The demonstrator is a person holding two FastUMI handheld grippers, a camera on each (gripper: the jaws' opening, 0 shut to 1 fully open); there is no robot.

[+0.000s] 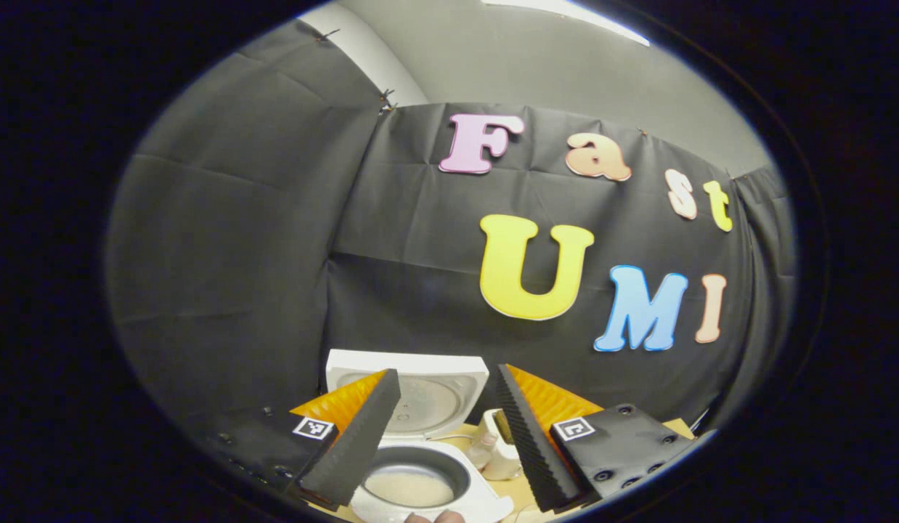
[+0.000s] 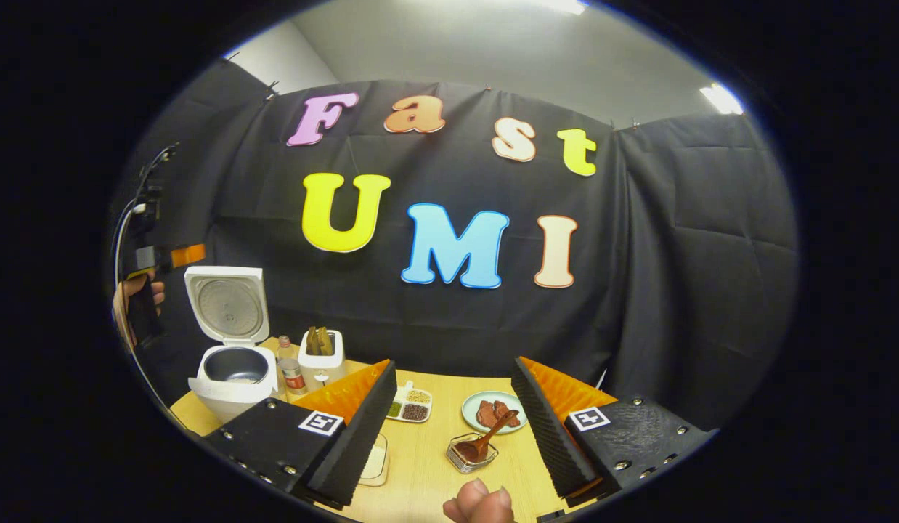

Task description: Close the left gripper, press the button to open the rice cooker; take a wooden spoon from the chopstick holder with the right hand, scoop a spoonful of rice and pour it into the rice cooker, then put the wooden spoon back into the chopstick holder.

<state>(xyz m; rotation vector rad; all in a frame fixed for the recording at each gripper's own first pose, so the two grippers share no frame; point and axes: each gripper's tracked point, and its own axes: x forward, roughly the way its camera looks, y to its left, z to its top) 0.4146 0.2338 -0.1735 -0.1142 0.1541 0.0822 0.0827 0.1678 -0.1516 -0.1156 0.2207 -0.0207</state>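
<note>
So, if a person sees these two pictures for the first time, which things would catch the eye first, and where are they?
Probably the white rice cooker at the table's left end, its lid standing upright and the pot open. Next, the wooden spoon leaning in a small clear holder near the table's front edge, between the open right tongs. The left tongs hover open above the cooker.

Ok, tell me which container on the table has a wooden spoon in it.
The small clear holder between the right gripper's fingers holds the wooden spoon. The rice cooker stands open without one, and the white holder carries other utensils.
</note>
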